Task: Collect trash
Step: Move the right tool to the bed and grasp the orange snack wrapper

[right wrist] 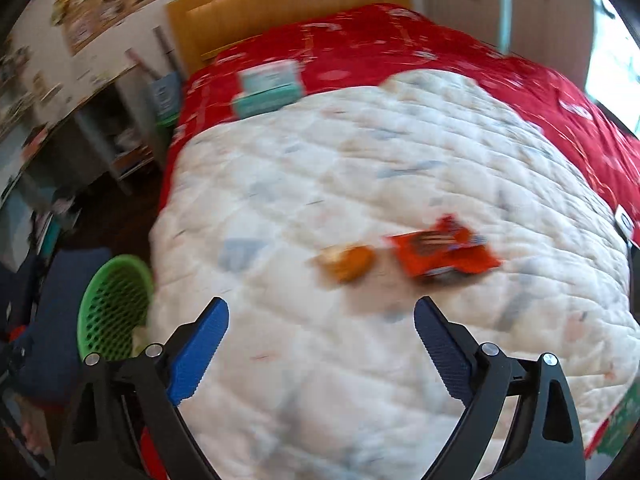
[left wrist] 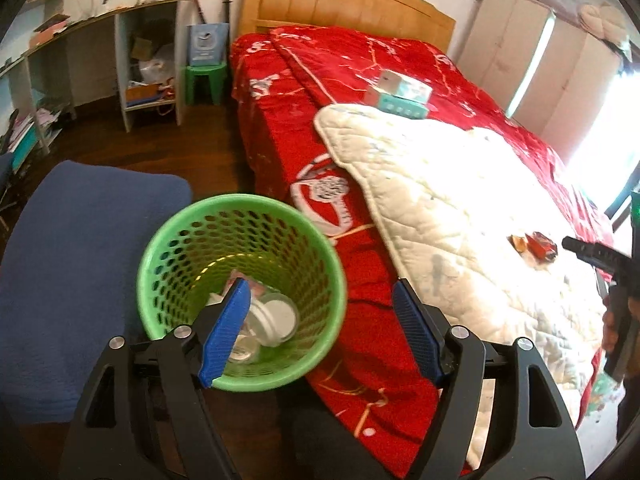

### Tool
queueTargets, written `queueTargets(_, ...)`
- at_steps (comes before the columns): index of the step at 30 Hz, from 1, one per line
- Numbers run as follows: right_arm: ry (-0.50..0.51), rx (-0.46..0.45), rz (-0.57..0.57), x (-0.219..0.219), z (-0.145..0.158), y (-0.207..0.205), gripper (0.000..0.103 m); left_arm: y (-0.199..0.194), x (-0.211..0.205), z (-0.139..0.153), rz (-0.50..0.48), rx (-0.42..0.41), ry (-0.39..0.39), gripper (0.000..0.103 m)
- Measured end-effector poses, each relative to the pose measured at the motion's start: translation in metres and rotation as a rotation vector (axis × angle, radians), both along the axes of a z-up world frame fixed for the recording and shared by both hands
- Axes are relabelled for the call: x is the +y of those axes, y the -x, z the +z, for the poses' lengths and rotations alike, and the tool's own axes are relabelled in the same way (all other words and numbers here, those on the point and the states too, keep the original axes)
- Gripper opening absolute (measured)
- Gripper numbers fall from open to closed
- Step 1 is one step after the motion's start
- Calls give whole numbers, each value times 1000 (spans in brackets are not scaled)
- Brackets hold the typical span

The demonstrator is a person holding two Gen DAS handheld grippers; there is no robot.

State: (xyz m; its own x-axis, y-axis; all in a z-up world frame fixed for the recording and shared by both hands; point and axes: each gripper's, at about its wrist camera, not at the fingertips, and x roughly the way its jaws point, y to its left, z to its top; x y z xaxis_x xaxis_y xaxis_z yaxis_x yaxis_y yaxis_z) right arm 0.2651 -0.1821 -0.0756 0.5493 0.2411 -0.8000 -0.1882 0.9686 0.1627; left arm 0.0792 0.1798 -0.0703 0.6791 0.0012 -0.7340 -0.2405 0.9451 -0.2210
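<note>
A green perforated trash basket (left wrist: 316, 264) stands on the floor beside the bed and holds clear plastic cups and lids (left wrist: 272, 316). My left gripper (left wrist: 320, 292) is open and empty just above the basket's near rim. An orange snack wrapper (right wrist: 444, 250) and a smaller yellow-orange wrapper (right wrist: 348, 262) lie on the white quilt (right wrist: 360, 160); both also show in the left wrist view (left wrist: 536, 246). My right gripper (right wrist: 320, 316) is open and empty, above the quilt a little short of the wrappers. The basket shows at the left of the right wrist view (right wrist: 116, 308).
The bed has a red cover (left wrist: 320, 80) and a wooden headboard (left wrist: 340, 0). Teal and white boxes (left wrist: 400, 94) sit on it. A blue cushioned chair (left wrist: 80, 260) stands left of the basket. Cluttered shelves (left wrist: 148, 64) and a green stool (left wrist: 206, 80) line the far wall.
</note>
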Motion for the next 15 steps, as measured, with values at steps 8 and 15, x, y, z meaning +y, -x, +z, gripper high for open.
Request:
queueTargets(8,-28,91,-186,-70,-15,-48,91,-18,-27,-3,-61,12,-3,75)
queueTargets(15,-120,208,-293,-83,-38,-82,91,-30,-33,-12,-87,27,3,75)
